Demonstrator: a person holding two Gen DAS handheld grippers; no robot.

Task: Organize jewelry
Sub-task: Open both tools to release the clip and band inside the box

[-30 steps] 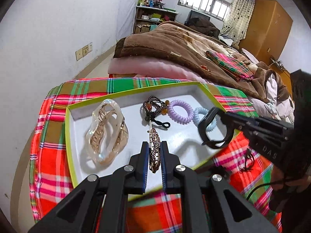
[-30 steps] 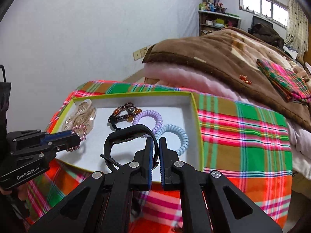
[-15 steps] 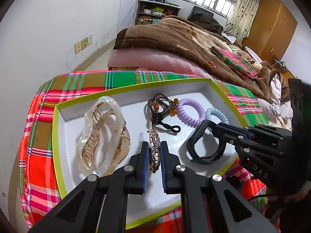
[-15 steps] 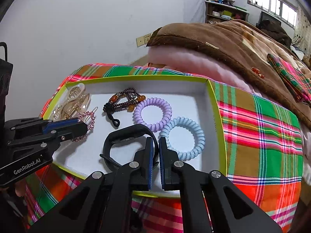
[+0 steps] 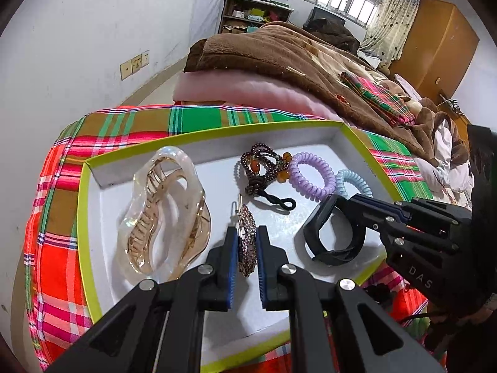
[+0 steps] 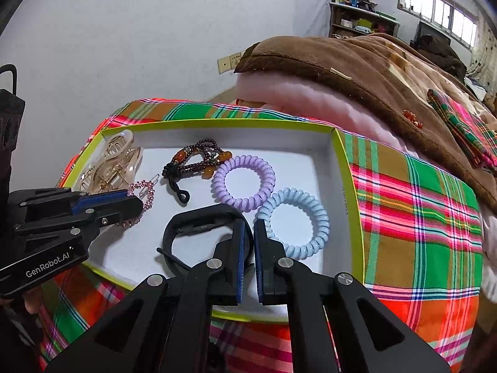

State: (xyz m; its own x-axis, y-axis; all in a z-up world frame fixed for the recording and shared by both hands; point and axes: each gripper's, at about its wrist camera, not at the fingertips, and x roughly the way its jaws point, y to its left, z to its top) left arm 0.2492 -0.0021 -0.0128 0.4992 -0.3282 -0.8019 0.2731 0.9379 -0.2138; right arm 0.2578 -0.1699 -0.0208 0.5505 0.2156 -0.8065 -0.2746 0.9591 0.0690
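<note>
Plaid cloth point(image 6: 413, 217) under a shallow white tray point(image 5: 93, 205) with a lime-green rim, spread over the table. Left tongs point(image 5: 247, 248) clenched on a beaded, rhinestone hair clip point(image 5: 247, 242), held on edge low over the tray floor beside the clear claw clip point(image 5: 164, 214). Right tongs point(image 6: 248, 248) clenched on a black band point(image 6: 198, 220), its loop low over the tray near the front rim, just beside the blue coil hair tie point(image 6: 295, 220). Whether either piece already touches the floor cannot be told.

Compared with a second earlier: both pairs of tongs lower and further in over the tray, the tray larger in both views, and the black band now inside the rim rather than above its near edge. No loosening on either side in that time.

Already lying in the tray: claw clip at the left, dark beaded bracelet point(image 6: 198, 161) in the middle, purple coil hair tie point(image 6: 243, 180) touching the blue one.

Probably the placing step, with only the release left for these two pieces. Something dark on the cloth beyond the front rim, in the left view, too hidden to name.
</note>
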